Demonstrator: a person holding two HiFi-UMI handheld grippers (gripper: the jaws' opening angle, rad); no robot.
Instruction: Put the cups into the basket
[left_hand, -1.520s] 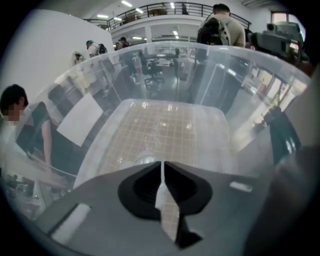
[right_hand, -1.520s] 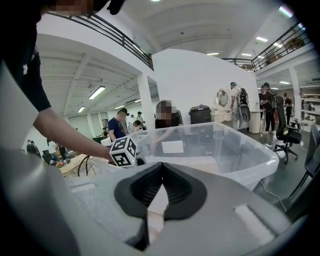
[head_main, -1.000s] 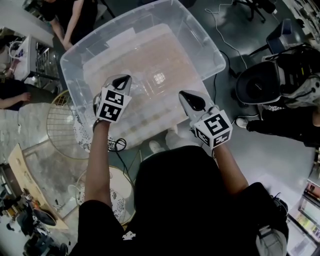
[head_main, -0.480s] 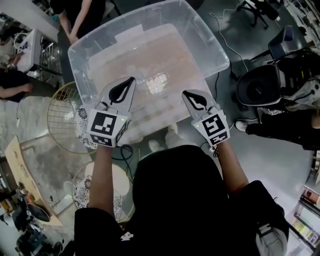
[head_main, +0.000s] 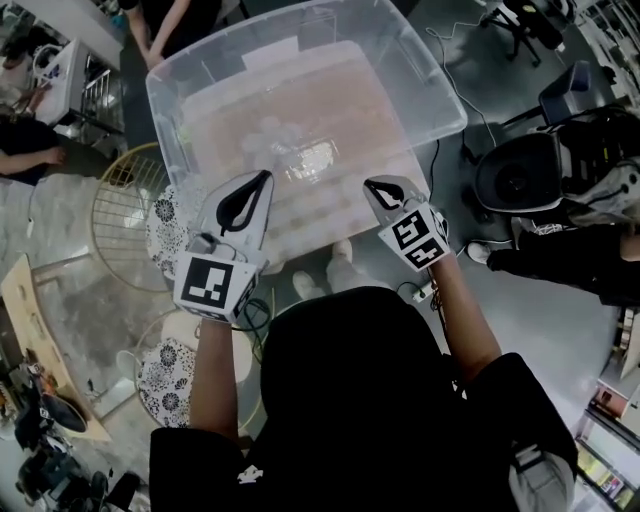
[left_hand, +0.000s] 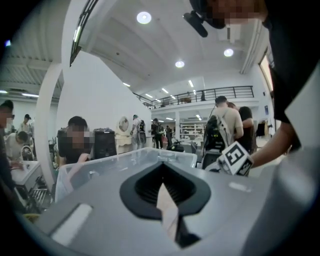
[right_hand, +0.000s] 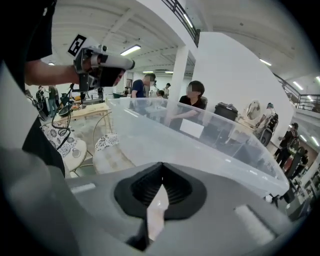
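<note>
From the head view, the clear plastic bin fills the top of the picture and is my landmark. My left gripper is over the bin's near left corner, its jaws pressed together with nothing in them. My right gripper is over the bin's near right side, its jaws also together and bare. Inside the bin lie pale rounded shapes that I take for the cups, though they are too hazy through the plastic to count. The wire basket stands on the floor just left of the bin, touching or nearly touching its wall; I cannot tell which. A round seat with a black-and-white patterned cover sits on the near side of the bin, well to its left.

In the left gripper view, my jaws meet along their whole line, with no gap and no object between them. The bin's rim runs just beyond their tips, and my other hand shows to the right of the bin. A seated person is behind the bin's far left wall.

In the right gripper view, these jaws are likewise pressed tight together and hold nothing. The bin's long translucent wall stretches beyond them from left to right. My left gripper is above the bin's left end.
</note>
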